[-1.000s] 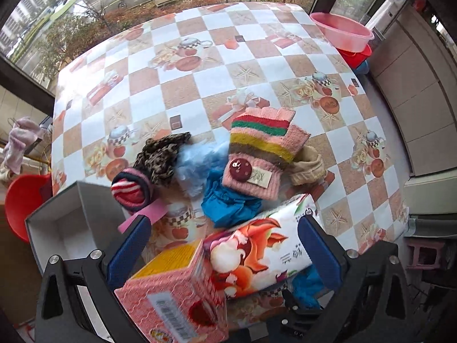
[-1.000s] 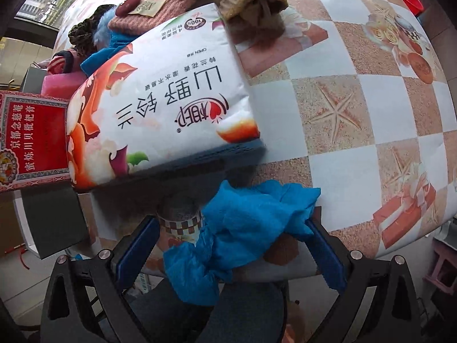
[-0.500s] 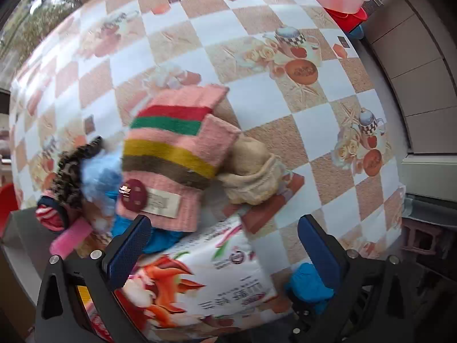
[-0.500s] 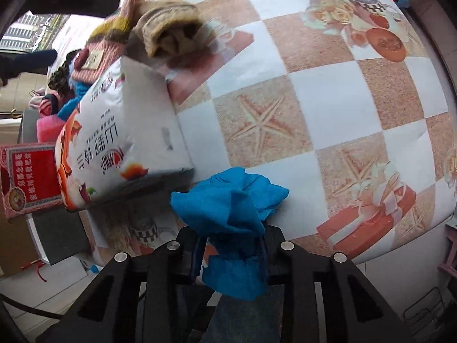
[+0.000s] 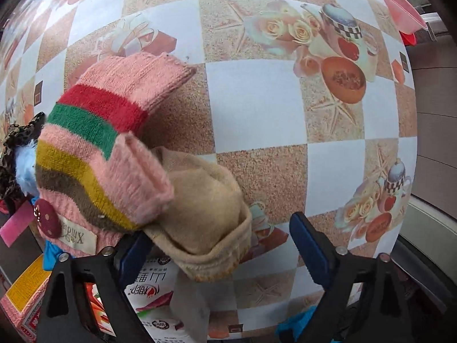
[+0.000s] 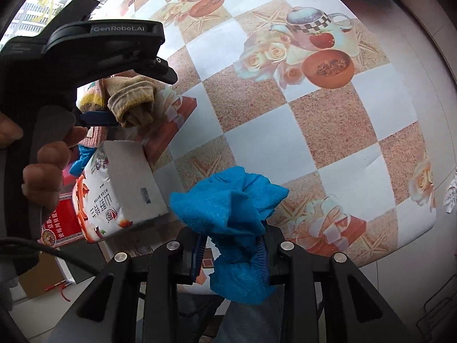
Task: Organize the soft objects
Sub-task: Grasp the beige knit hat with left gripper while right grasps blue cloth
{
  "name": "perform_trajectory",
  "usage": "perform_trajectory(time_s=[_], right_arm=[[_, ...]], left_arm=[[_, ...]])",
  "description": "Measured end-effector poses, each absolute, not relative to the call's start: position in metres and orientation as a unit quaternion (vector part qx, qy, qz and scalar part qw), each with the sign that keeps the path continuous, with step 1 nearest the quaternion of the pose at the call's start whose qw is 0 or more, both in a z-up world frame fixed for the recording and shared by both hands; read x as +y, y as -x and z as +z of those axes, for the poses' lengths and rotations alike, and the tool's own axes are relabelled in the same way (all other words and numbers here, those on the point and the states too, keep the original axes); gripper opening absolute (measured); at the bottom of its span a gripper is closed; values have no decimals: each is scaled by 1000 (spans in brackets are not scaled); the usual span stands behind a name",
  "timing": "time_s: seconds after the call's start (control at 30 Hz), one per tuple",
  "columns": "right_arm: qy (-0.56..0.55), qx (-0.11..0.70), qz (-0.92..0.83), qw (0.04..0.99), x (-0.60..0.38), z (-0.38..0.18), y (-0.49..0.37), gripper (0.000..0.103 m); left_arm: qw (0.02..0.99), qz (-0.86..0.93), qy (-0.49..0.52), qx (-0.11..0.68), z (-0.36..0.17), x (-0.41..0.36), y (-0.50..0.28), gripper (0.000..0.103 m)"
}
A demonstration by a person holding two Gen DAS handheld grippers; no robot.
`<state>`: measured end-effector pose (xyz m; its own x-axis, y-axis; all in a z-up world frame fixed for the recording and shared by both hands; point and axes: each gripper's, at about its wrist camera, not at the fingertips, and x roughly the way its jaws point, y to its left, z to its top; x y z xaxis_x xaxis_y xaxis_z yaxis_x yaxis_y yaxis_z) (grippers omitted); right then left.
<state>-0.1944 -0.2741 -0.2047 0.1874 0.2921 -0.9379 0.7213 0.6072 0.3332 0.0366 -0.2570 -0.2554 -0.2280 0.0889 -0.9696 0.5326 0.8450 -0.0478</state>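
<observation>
Blue cloth [image 6: 231, 223] in right claw [image 6: 231, 250], barely visible from left wrist.

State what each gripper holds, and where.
Right gripper clamps the crumpled blue cloth around its lower middle. Left gripper is open, straddling the beige knitted sock.

The right gripper [image 6: 231, 254] has clamped onto the blue cloth [image 6: 228, 208] and lifted it; the left gripper [image 5: 220, 245] has moved in around the beige sock [image 5: 205, 208].
</observation>
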Motion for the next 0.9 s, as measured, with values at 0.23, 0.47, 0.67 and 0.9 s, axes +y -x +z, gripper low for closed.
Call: perform_trajectory(time_s=[0.23, 0.47, 0.67, 0.9], right_arm=[[-427, 606, -181, 646, -307, -191, 194, 33], [-425, 589, -207, 655, -331, -171, 210, 33], [-419, 582, -214, 663, -327, -156, 209, 33], [-404, 578, -200, 681, -296, -135, 191, 33]], left_arm=[[585, -226, -207, 750, -245, -267, -30, 25], [604, -308, -229, 698, -200, -267, -5, 22], [615, -356, -246, 659, -163, -259, 11, 22], [628, -392, -262, 620, -121, -197, 30, 22]])
